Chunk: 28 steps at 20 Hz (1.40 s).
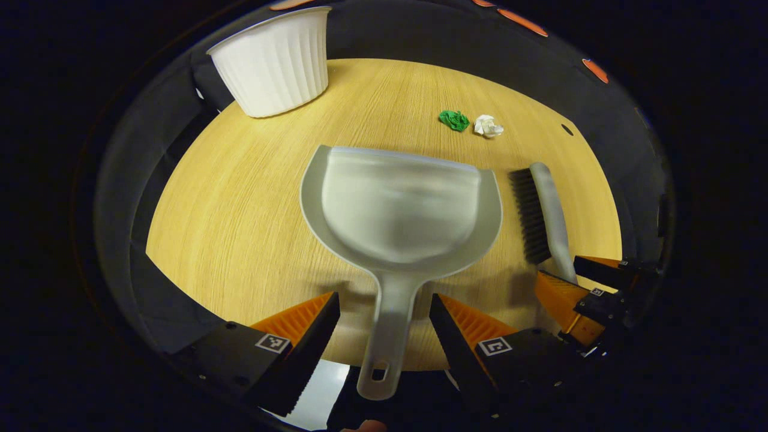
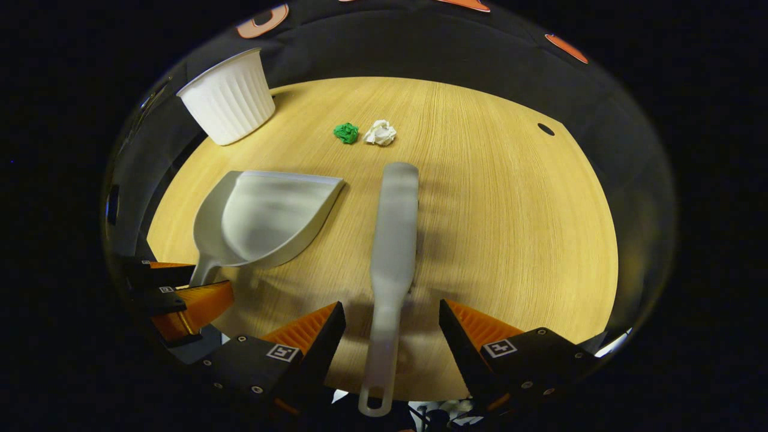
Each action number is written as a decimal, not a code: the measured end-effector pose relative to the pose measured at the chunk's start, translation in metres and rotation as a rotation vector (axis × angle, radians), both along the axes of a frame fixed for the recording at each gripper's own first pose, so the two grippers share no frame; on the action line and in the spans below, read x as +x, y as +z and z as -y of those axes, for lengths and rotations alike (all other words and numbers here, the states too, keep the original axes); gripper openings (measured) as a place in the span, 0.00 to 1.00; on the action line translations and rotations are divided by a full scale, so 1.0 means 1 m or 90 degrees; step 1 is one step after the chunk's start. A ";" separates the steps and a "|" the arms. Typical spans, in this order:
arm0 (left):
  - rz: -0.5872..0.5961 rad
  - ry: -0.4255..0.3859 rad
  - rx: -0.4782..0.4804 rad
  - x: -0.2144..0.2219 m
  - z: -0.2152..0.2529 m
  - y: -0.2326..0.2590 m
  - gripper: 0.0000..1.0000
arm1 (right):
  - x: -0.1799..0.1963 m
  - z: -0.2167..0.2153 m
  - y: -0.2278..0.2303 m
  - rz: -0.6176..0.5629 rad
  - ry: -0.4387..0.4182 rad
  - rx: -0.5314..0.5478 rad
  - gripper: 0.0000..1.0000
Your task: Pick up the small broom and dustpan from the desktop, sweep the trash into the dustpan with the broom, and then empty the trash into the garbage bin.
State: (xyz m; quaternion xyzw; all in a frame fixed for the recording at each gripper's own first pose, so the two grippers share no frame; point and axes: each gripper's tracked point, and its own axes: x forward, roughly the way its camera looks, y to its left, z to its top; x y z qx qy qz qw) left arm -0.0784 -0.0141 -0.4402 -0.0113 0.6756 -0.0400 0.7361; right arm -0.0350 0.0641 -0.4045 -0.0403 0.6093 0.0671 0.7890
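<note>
A grey dustpan lies flat on the wooden desktop, its handle running back between the fingers of my left gripper, which stands open with a gap on each side. A grey broom with dark bristles lies to the dustpan's right. Its handle passes between the fingers of my right gripper, open too and not pressing on it. Beyond both tools sit a green paper wad and a white paper wad, side by side. The dustpan and left gripper appear at the left of the right gripper view.
A white ribbed garbage bin stands at the far left corner of the desktop, also in the right gripper view. A small dark hole marks the table's far right. The near table edge runs under both grippers.
</note>
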 end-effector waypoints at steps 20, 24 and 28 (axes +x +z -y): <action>-0.104 -0.041 -0.031 0.016 0.019 -0.031 0.42 | 0.002 -0.009 -0.026 -0.134 -0.069 0.031 0.23; -0.108 -0.050 -0.048 0.021 0.022 -0.034 0.34 | 0.011 -0.008 -0.027 -0.132 -0.074 0.040 0.20; -0.102 -0.089 -0.065 0.023 0.015 -0.025 0.31 | 0.032 -0.003 -0.025 -0.119 -0.076 0.046 0.17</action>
